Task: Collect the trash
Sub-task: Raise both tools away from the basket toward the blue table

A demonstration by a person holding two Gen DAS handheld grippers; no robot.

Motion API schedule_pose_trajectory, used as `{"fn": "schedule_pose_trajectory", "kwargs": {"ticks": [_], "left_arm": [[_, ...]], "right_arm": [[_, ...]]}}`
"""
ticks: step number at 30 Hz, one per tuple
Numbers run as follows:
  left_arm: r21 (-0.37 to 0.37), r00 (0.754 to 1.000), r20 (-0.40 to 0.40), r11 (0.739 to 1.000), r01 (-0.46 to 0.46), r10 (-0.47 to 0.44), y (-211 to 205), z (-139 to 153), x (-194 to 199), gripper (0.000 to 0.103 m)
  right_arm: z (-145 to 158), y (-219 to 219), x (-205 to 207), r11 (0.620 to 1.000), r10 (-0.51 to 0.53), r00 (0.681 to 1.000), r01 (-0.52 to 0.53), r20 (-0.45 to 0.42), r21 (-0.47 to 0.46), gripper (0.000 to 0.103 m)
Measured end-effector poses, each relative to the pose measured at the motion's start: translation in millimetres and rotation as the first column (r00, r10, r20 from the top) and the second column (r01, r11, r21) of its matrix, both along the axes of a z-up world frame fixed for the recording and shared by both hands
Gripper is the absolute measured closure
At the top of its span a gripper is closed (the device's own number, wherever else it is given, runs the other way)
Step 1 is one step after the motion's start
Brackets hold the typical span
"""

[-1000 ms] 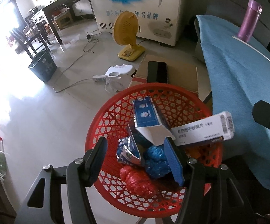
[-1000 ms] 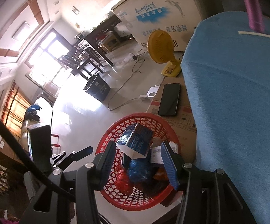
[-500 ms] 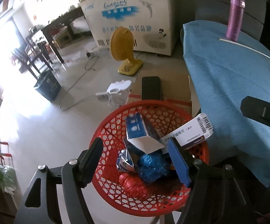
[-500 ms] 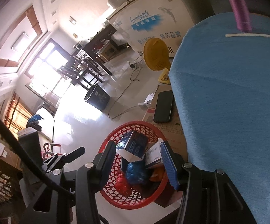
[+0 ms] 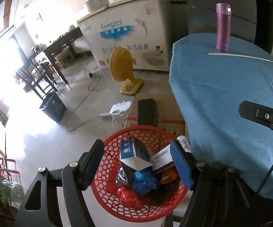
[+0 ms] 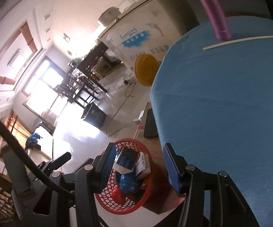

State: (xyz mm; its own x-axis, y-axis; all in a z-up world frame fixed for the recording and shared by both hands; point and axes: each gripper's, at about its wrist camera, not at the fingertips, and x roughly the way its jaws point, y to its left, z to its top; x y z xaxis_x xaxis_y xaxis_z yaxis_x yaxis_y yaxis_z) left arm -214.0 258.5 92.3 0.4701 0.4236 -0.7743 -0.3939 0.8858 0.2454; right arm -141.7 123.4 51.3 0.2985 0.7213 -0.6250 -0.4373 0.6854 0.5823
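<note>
A red mesh basket (image 5: 108, 170) stands on the floor beside the blue-clothed table (image 5: 230, 104). In it lie a blue and white carton (image 5: 130, 151), a white medicine box (image 5: 162, 158), a crumpled blue bag (image 5: 144, 181), a red bag (image 5: 125, 194) and a silver wrapper (image 5: 121, 177). My left gripper (image 5: 137, 163) hangs open above the basket with nothing between its fingers. My right gripper (image 6: 139, 168) is also open and holds nothing, above the basket (image 6: 128, 206) at the table's edge (image 6: 221, 104). One of its fingers (image 5: 259, 115) shows over the cloth.
A purple bottle (image 5: 223, 27) and a white strip (image 5: 240, 55) sit at the table's far side. A phone (image 5: 146, 111) lies on a cardboard box behind the basket. On the floor are a yellow fan (image 5: 122, 65), a power strip (image 5: 115, 110), a dark bin (image 5: 53, 108) and a chest freezer (image 5: 125, 30).
Both grippers have risen and drawn back from the basket. The left jaws have widened. The white medicine box has slipped from the basket's rim down among the other trash.
</note>
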Motion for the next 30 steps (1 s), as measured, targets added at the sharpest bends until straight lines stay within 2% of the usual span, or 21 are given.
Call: {"fn": "schedule_pose_trajectory", "kwargs": {"ticks": [13, 16, 24, 30], "left_arm": [[-0.019, 0.999, 0.045, 1.0, 0.01, -0.009, -29.4, 21.4, 16.2, 0.03], [0.0, 0.998, 0.056, 1.0, 0.017, -0.017, -39.9, 26.9, 20.8, 0.03], [0.064, 0.99, 0.098, 0.994, 0.094, -0.1, -80.6, 48.2, 32.8, 0.03], [0.076, 0.979, 0.12, 0.985, 0.154, -0.163, -110.4, 62.4, 45.3, 0.03]], "right_arm": [[21.8, -41.9, -2.7, 0.997, -0.077, 0.993, 0.076, 0.087, 0.01, 0.047], [27.7, -56.7, -4.4, 0.994, -0.106, 0.987, 0.106, 0.118, 0.007, 0.047], [48.6, -95.7, -3.9, 0.982, -0.184, 0.963, 0.189, 0.197, -0.006, 0.047], [61.4, -135.6, -7.1, 0.964, -0.25, 0.932, 0.264, 0.26, -0.02, 0.047]]}}
